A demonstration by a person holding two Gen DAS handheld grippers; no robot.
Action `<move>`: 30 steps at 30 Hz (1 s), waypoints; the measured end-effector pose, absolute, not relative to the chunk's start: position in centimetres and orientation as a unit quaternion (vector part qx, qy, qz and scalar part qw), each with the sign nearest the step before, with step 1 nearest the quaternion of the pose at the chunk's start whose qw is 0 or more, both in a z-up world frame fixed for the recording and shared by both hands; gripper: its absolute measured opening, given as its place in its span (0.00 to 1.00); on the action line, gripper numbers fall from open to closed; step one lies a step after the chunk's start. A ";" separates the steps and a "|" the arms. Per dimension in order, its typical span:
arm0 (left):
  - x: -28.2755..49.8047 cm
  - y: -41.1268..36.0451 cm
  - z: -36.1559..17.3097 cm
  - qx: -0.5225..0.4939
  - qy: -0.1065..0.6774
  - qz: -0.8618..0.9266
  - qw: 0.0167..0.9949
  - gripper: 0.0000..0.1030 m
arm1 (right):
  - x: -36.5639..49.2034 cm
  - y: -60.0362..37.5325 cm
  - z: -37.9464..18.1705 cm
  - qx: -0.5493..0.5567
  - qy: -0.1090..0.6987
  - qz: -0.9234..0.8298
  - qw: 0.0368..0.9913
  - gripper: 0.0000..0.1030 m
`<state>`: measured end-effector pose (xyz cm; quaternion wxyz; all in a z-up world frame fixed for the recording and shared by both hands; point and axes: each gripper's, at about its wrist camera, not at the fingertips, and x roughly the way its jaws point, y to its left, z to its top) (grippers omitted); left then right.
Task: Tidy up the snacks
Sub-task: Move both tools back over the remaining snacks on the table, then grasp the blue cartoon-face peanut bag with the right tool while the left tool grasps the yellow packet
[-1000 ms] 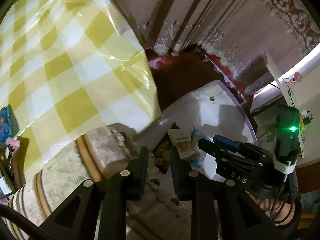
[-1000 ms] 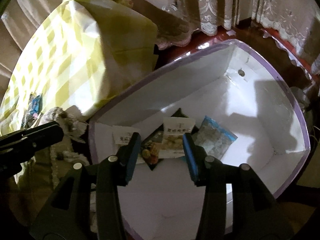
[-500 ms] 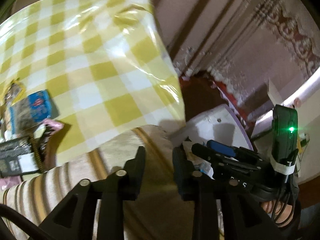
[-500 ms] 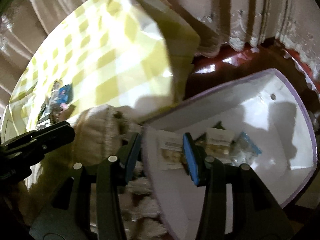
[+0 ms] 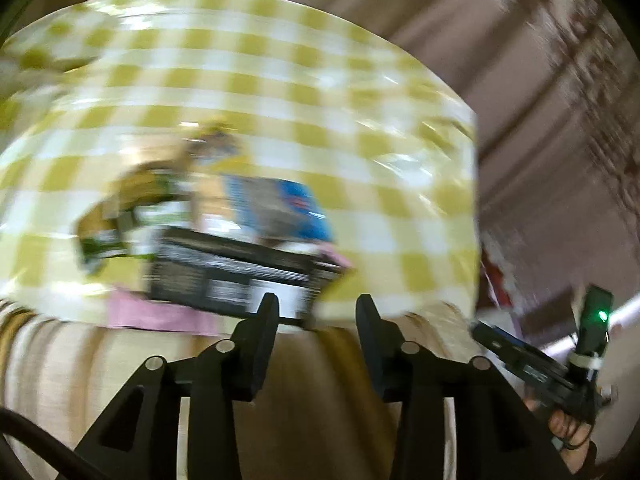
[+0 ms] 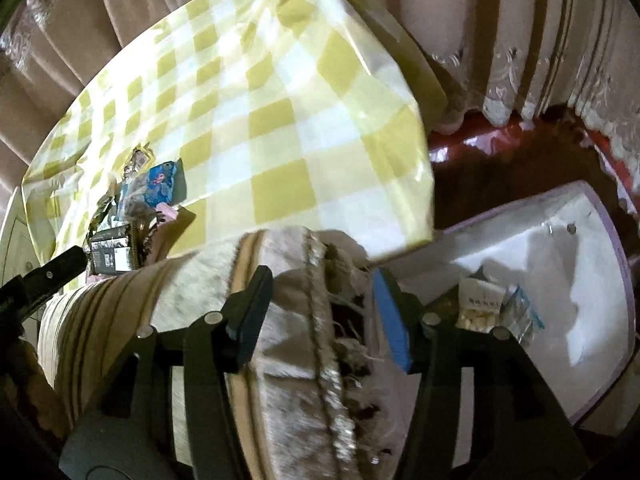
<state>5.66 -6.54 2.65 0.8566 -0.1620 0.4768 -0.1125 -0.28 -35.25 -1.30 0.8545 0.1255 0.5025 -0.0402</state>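
1. Grippers first: the left gripper point(image 5: 316, 312) is standing partly open with nothing between its black fingers, and its jaws have just been opening. The right gripper point(image 6: 322, 300) is standing wider, empty too, and its jaws have also just been opening.
2. Both are hanging over the striped beige cushion point(image 6: 192, 284), likely getting ready to grab more snacks.
3. Just past the left gripper, the black flat snack box point(image 5: 236, 268) is lying at the near edge of the yellow checked tablecloth point(image 5: 360, 120), with the blue snack packet point(image 5: 288, 208) and other blurry packets just behind it.
4. Off to the right, the white bin with a purple rim point(image 6: 592, 264) is sitting low on the floor, holding a few snack packets point(image 6: 484, 304) already sorted.
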 end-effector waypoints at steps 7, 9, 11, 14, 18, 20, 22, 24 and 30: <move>5.6 1.2 1.1 -0.210 0.477 -0.029 0.853 0.43 | 1.8 -30.9 -0.8 0.081 0.505 -0.011 0.859 0.67; 5.8 2.9 0.5 -0.223 0.482 -0.011 0.847 0.46 | 2.3 -29.9 -0.9 0.075 0.507 -0.004 0.859 0.68; 5.9 4.4 0.0 -0.237 0.483 0.002 0.843 0.47 | 2.8 -29.0 -0.9 0.067 0.509 0.001 0.858 0.69; 6.6 6.3 -0.6 -0.250 0.483 0.024 0.839 0.48 | 3.6 -27.6 -1.0 0.056 0.510 0.008 0.858 0.71; 8.0 7.3 -1.4 -0.254 0.489 0.037 0.834 0.48 | 4.7 -25.9 -1.2 0.041 0.511 0.016 0.858 0.72; 8.7 7.3 -1.9 -0.252 0.495 0.039 0.831 0.49 | 5.4 -25.1 -1.3 0.035 0.512 0.018 0.858 0.74; 9.4 7.3 -2.3 -0.249 0.502 0.038 0.827 0.49 | 6.0 -24.4 -1.4 0.031 0.512 0.023 0.858 0.76; 10.3 7.1 -2.8 -0.244 0.514 0.040 0.822 0.49 | 6.7 -23.7 -1.5 0.027 0.510 0.029 0.859 0.77; 11.8 6.9 -3.9 -0.232 0.530 0.052 0.814 0.49 | 8.7 -21.2 -1.9 0.012 0.506 0.048 0.861 0.82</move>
